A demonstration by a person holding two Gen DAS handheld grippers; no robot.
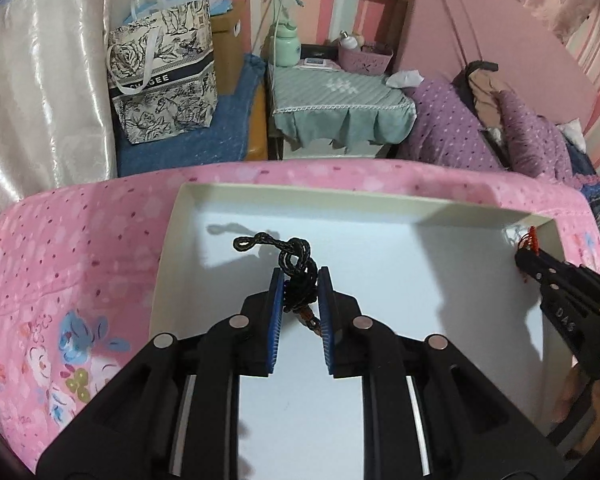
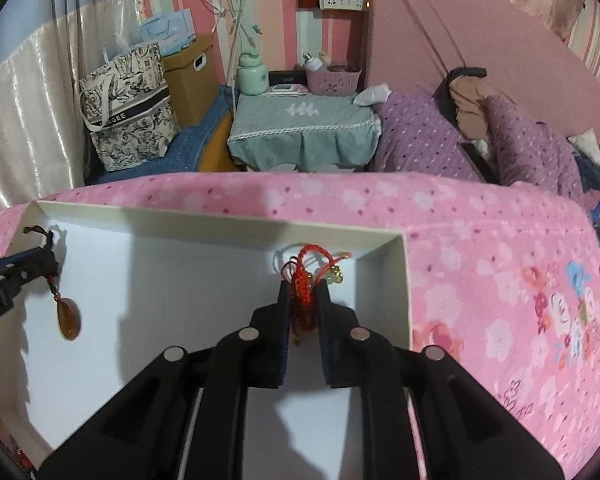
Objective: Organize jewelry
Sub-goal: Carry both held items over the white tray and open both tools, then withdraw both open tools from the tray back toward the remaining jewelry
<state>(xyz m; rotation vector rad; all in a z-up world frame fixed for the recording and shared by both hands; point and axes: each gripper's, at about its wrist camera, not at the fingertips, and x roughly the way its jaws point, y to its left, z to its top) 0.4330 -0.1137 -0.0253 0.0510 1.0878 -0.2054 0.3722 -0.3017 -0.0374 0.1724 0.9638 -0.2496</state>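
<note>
Black tongs (image 1: 300,280), blue pads (image 1: 275,320), silver rivets.

Two close wrist views, shared white box (image 1: 380,204)

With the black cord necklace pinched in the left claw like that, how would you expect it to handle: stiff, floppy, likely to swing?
Probably floppy: the black cord bunches in loose loops above the left claw. Its amber pendant hangs below on a short strand, so it likely swings when moved. The pendant looks smooth and could chip against the white box.
</note>
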